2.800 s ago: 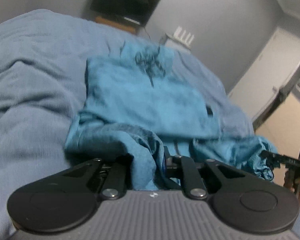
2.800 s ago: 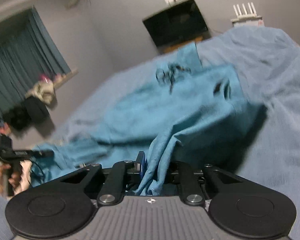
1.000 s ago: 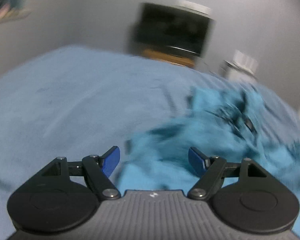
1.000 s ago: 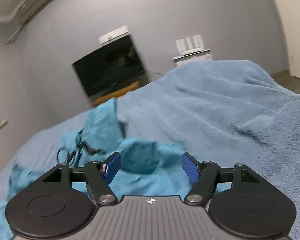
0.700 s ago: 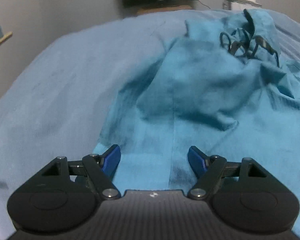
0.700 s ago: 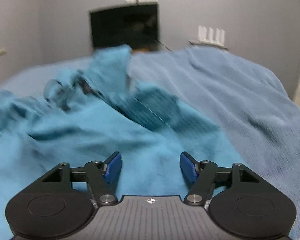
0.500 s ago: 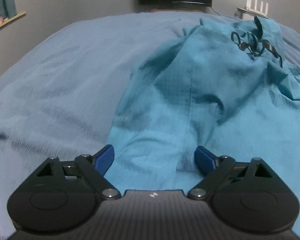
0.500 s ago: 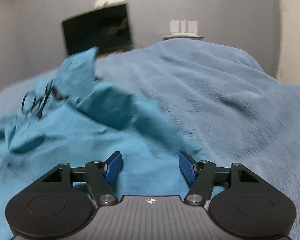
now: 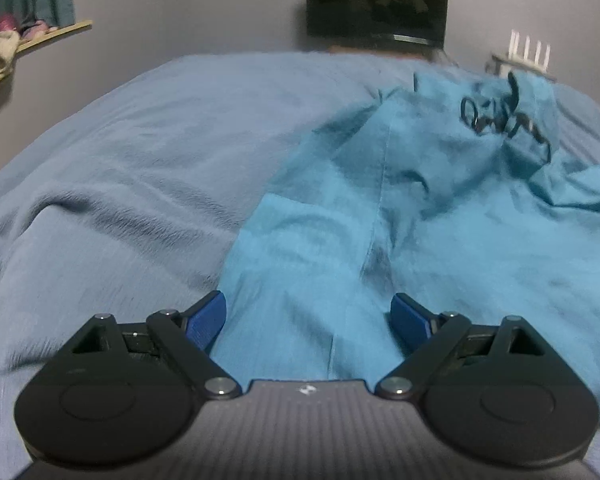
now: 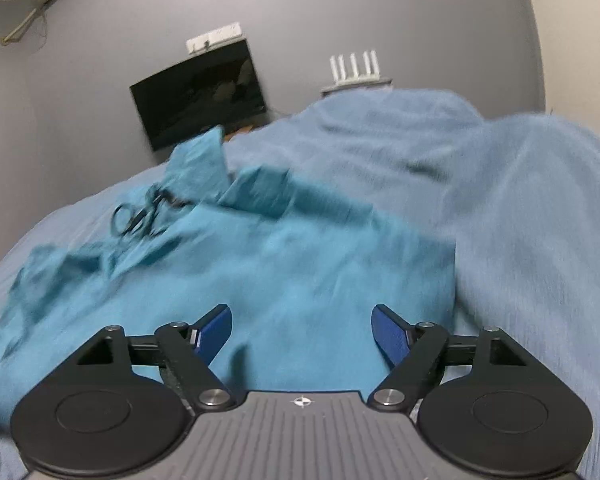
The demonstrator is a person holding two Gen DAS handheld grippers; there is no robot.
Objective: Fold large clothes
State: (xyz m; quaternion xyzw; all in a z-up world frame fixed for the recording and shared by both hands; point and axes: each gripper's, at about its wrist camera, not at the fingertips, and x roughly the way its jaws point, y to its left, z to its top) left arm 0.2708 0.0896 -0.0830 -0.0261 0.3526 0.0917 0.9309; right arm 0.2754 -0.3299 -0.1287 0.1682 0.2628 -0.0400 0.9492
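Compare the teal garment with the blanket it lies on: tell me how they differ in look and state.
The teal garment is bright teal; the blanket is a duller grey-blue. The garment looks thin, smooth and sharply creased; the blanket looks thick and fuzzy with soft rolls. The garment carries a black drawstring; the blanket shows none. Both are rumpled, and neither is gripped.

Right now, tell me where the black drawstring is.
The black drawstring lies looped on the teal garment at its far end, toward the TV: upper right in the left wrist view, upper left in the right.
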